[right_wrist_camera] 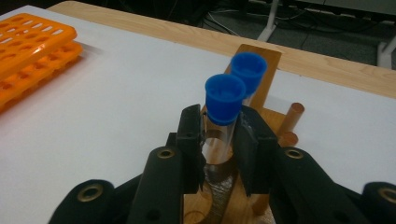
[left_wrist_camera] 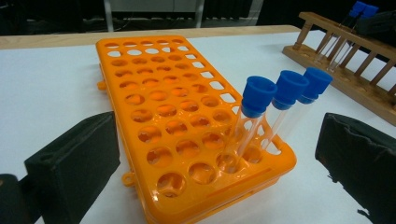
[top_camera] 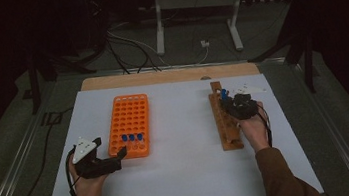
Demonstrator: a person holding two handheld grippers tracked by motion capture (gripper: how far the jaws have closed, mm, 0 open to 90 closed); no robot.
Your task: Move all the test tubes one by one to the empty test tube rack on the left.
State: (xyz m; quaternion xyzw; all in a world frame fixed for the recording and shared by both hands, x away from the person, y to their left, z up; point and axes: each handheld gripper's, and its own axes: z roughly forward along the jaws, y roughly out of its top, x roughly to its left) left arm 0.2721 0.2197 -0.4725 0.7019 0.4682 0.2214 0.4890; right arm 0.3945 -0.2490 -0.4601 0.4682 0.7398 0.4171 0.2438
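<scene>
Test tube point(right_wrist_camera: 223, 135) with a blue cap is standing upright in the wooden rack point(top_camera: 226, 122) near the right edge of the worktop point(top_camera: 187, 177), and my right gripper point(right_wrist_camera: 219, 140) is pinching it just below the cap, its pads pressing on the clear glass from both sides. A second capped tube point(right_wrist_camera: 248, 70) is standing just behind it in the same rack, toward the far edge. I am holding my left gripper point(top_camera: 110, 147) near the front left corner of the worktop with its jaws spread wide and nothing between them, pointing at the near end of the orange rack point(left_wrist_camera: 163, 121). That orange rack is lying in the left half of the worktop, well apart from the wooden one, and three more capped tubes point(left_wrist_camera: 280, 107) are leaning in a row in its near holes, their blue caps almost touching one another.
</scene>
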